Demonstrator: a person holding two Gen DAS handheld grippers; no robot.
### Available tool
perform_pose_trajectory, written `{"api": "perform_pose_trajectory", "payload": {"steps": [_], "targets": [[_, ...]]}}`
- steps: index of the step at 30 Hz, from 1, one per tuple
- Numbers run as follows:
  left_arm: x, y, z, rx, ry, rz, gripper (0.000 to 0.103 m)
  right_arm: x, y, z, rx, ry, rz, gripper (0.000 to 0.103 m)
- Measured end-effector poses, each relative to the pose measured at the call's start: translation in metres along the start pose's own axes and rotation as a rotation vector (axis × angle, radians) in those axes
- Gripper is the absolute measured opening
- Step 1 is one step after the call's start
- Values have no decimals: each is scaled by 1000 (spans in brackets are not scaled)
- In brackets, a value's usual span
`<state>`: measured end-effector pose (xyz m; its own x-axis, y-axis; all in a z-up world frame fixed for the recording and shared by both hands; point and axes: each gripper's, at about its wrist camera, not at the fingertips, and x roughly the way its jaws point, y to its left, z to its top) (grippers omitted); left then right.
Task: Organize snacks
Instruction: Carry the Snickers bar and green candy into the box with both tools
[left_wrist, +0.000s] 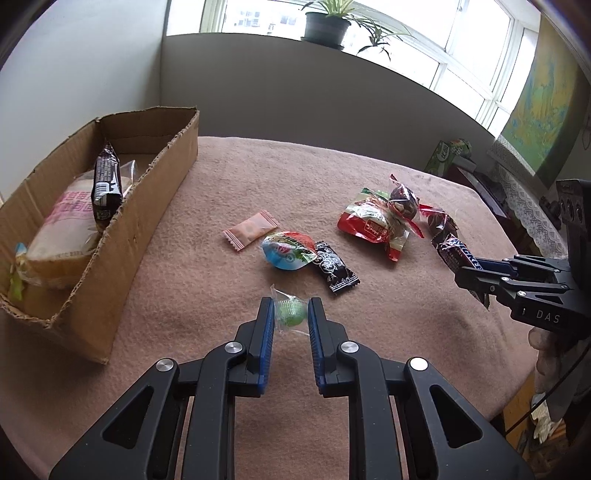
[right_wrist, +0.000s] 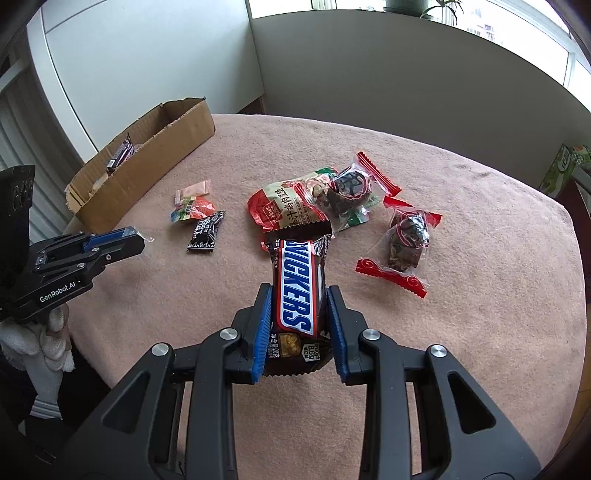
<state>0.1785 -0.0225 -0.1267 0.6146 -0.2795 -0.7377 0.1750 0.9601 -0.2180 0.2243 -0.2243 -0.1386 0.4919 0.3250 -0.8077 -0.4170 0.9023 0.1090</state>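
A pink-clothed surface (left_wrist: 229, 177) under a window with potted plants (left_wrist: 328, 22); cardboard box (left_wrist: 122, 236) at 10 o'clock. Left gripper (left_wrist: 291, 314) fingers pinch a green candy (left_wrist: 291, 313); right gripper (right_wrist: 299, 314) fingers clamp a Snickers bar (right_wrist: 297, 288), loose snacks (right_wrist: 291, 210) at 12 o'clock

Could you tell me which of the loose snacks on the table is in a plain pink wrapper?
The small pink sachet, lying nearest the cardboard box; the other wrappers nearby are black, red or multicoloured.

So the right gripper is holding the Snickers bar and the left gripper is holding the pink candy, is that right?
Not quite. The left gripper holds the green candy in a clear wrapper, as the left wrist view shows; the pink candy lies loose on the table. The right gripper does hold the Snickers bar.
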Motion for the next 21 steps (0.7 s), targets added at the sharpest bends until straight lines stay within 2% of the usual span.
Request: {"api": "perform_pose_trajectory", "payload": {"steps": [6,11,21], "targets": [[-29,14,7,-24,-55,-6,17,-12,26,25,-41,-43,28,30],[-56,42,15,-62,-113,12,17,-10,54,55,-79,-73,54,30],[-83,109,28,-134,-191,104,17,13,119,123,-123,-95,140,30]]}}
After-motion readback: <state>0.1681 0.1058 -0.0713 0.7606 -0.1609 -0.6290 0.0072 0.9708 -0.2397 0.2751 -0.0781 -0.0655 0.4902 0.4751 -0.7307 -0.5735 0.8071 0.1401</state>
